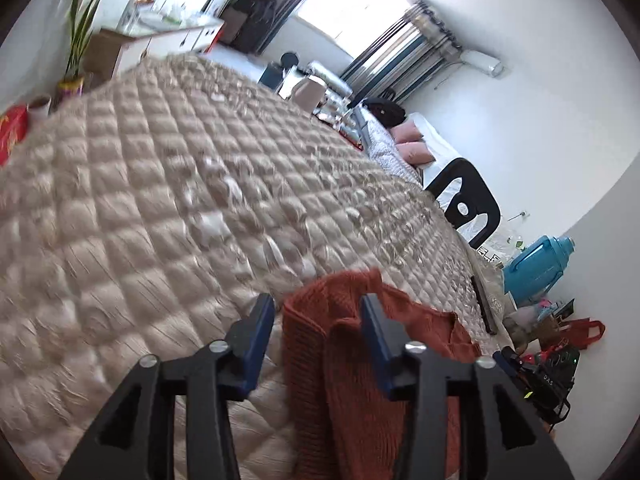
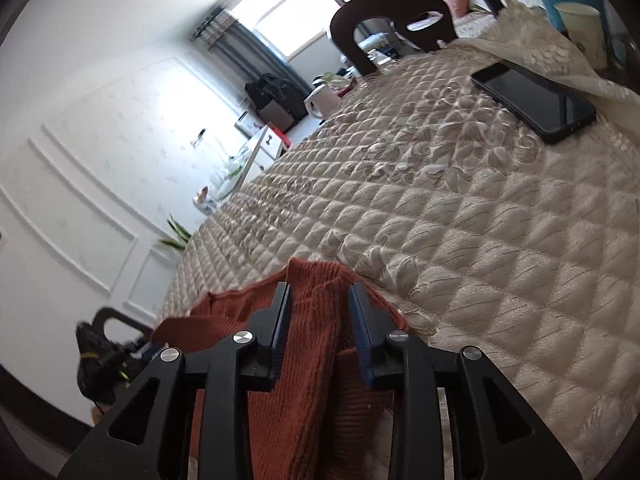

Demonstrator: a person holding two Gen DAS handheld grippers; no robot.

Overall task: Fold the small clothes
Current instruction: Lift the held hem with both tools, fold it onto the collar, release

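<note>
A rust-red knitted garment [image 1: 320, 344] lies at the near edge of a beige quilted table cover [image 1: 160, 184]. In the left wrist view my left gripper [image 1: 318, 312] stands open, its blue-padded fingers well apart, with a raised fold of the garment between them. In the right wrist view the same garment [image 2: 308, 360] runs between the fingers of my right gripper [image 2: 318, 300], which also stands open with a clear gap on both sides of the cloth. The garment's lower part is hidden under the gripper bodies.
A black phone [image 2: 532, 98] lies on the quilted cover [image 2: 460, 220] at the far right, next to bunched lace cloth [image 2: 532, 40]. A dark chair back [image 2: 416, 12] stands beyond the table. A blue jug [image 1: 536, 264] and bags [image 1: 560, 344] sit off the table's right side.
</note>
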